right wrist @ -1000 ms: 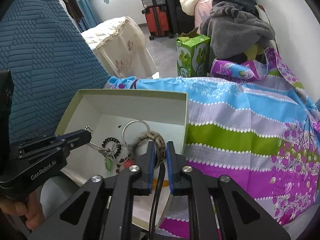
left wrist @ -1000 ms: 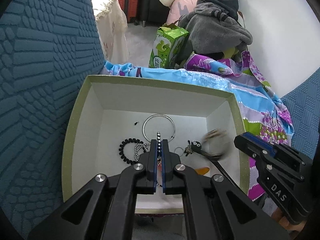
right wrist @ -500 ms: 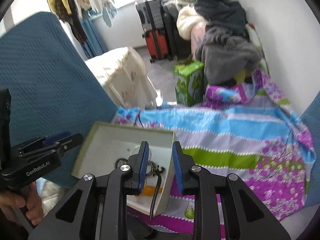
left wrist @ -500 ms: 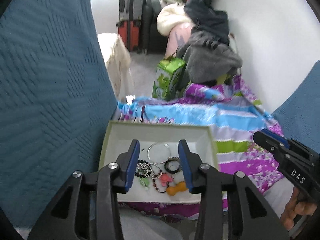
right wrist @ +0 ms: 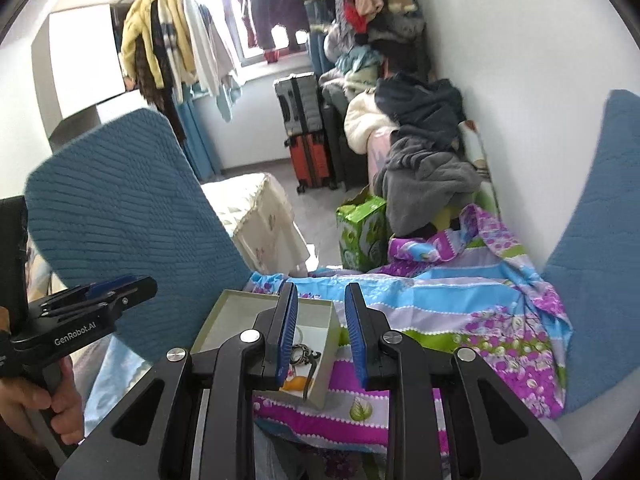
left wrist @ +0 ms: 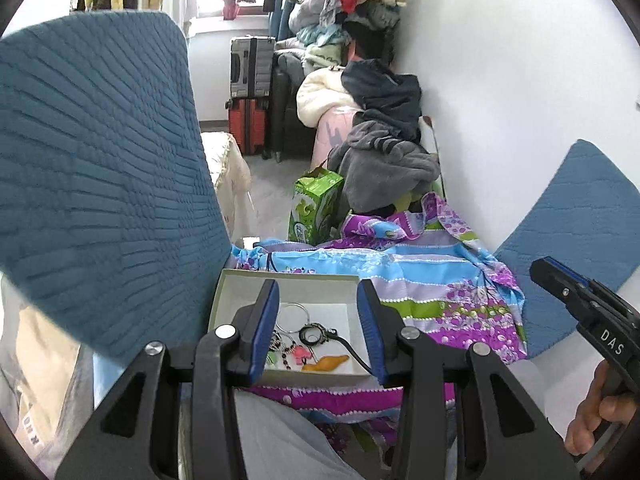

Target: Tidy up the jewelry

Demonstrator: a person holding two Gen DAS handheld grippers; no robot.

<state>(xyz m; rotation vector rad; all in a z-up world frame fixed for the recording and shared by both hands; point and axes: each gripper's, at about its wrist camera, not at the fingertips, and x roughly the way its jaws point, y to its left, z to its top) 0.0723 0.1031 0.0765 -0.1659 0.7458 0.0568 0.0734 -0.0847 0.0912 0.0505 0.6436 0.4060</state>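
1. A second ago my left hand-held gripper [left wrist: 318, 328] was low inside the white box [left wrist: 240, 284], pinched shut on a bead chain. Now its jaws stand apart with nothing between them, and it is high above the box.
2. My right hand-held gripper [right wrist: 322, 336] was down at the box too, holding a woven bracelet. Now it is up as well, its jaws a little apart and empty.
3. The jewelry [left wrist: 308, 340] lies in the box: a silver ring, dark bead loops, the woven bracelet with its black cord, and small orange and pink bits.
4. The box sits on the striped cloth [left wrist: 440, 280] in front of me.
5. I think both pieces have been dropped in, so this round is done. I see no more jewelry outside the box from here.
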